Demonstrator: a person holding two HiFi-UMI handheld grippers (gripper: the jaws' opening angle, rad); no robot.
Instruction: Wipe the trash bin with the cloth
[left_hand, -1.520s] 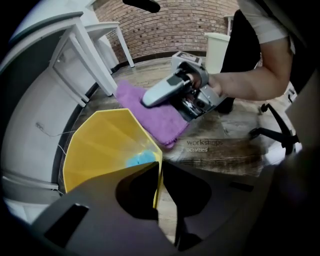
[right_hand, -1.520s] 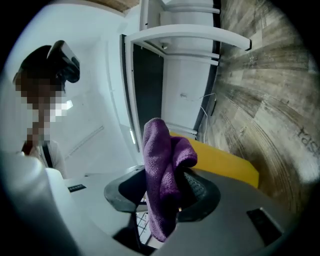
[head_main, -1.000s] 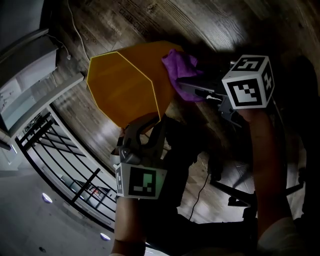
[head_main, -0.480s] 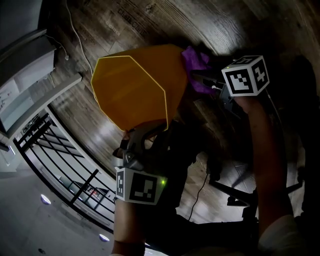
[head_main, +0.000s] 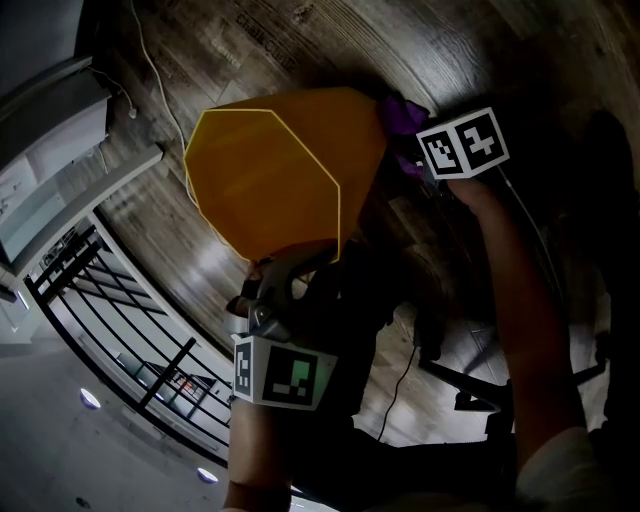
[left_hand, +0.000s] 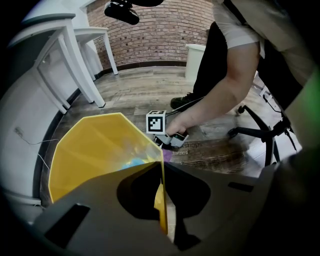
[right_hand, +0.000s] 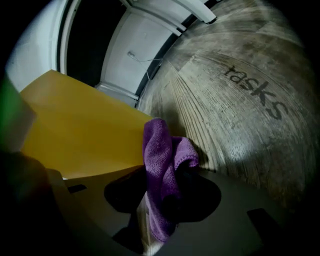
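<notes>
The yellow trash bin (head_main: 270, 170) lies tilted off the wooden floor, its open mouth toward the left. My left gripper (head_main: 298, 265) is shut on the bin's near rim; in the left gripper view the thin yellow wall (left_hand: 161, 200) runs between the closed jaws. My right gripper (head_main: 412, 152) is at the bin's far right side, shut on a purple cloth (head_main: 400, 112). In the right gripper view the cloth (right_hand: 162, 165) stands bunched out of the jaws, right beside the bin's outer wall (right_hand: 80, 135). Whether it touches the wall I cannot tell.
A black metal railing (head_main: 110, 310) and white furniture (head_main: 60, 150) lie to the left, with a white cable (head_main: 150, 60) on the floor. A black chair base (left_hand: 265, 130) stands to the right behind the person's arm (left_hand: 225, 90). A white bin (left_hand: 196, 60) stands by the brick wall.
My right gripper has carried the cloth along the bin's right side toward its far end. The bin has shifted slightly, and the left gripper has kept its hold on the rim.
</notes>
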